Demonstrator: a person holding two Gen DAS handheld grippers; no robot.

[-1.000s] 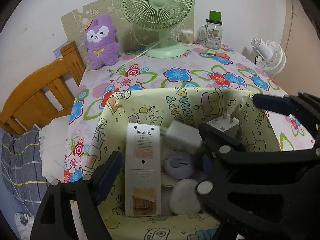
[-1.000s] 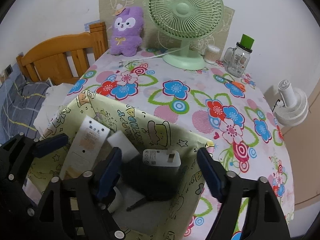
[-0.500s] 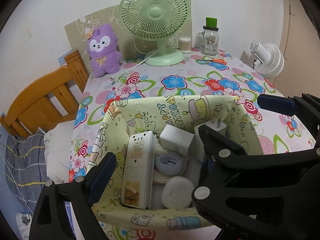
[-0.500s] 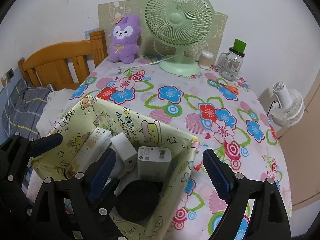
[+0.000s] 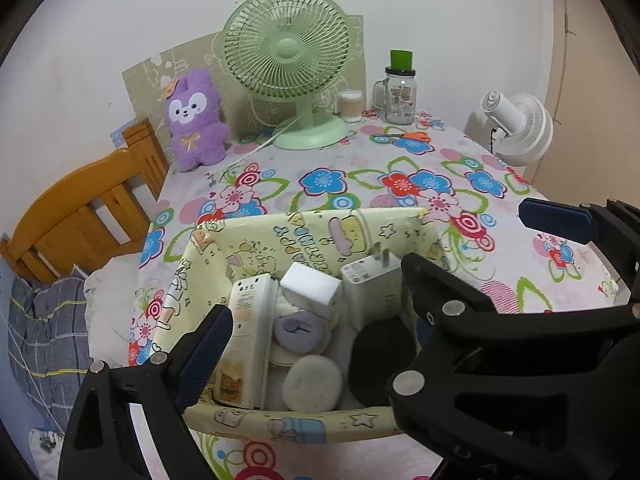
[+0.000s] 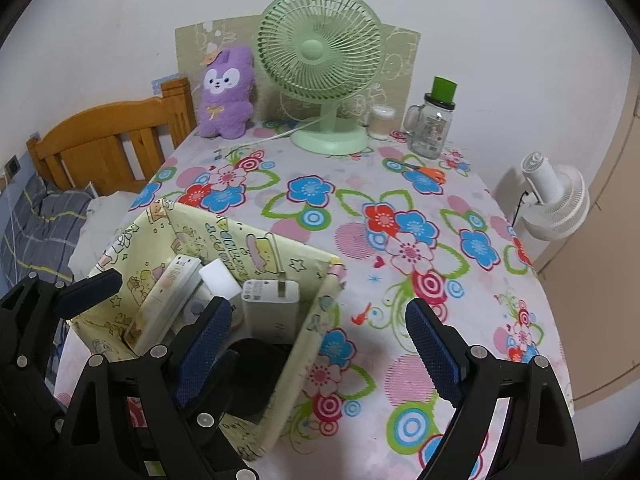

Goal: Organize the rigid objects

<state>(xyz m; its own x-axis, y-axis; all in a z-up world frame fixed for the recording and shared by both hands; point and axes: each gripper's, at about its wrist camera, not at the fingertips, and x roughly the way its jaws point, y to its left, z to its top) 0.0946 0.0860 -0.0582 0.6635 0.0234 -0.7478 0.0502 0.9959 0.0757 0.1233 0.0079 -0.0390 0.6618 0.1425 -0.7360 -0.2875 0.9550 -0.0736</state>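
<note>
A yellow cartoon-print fabric bin [image 5: 304, 232] [image 6: 224, 236] stands at the near left of the floral table. Inside are a white remote [image 5: 250, 340] [image 6: 166, 300], a white block [image 5: 310, 290], a white charger with prongs [image 5: 370, 292] [image 6: 270, 308], a lilac round item [image 5: 300, 330], a white oval case [image 5: 312, 384] and a black round object [image 5: 380, 360]. My left gripper [image 5: 312, 352] is open above the bin. My right gripper [image 6: 320, 352] is open over the bin's right wall; it appears in the left wrist view as black arms [image 5: 520, 340].
A green desk fan [image 6: 320, 64], a purple plush rabbit [image 6: 226, 92], a cotton-swab jar [image 6: 382, 120], a glass jar with green lid [image 6: 434, 124] and orange scissors [image 6: 428, 170] stand at the table's far side. A white clip fan [image 6: 556, 200] is right; a wooden bed frame [image 6: 108, 140] is left.
Both grippers have pulled back and up from the bin. More of the table and the bin's outside shows. Both stay open and empty.
</note>
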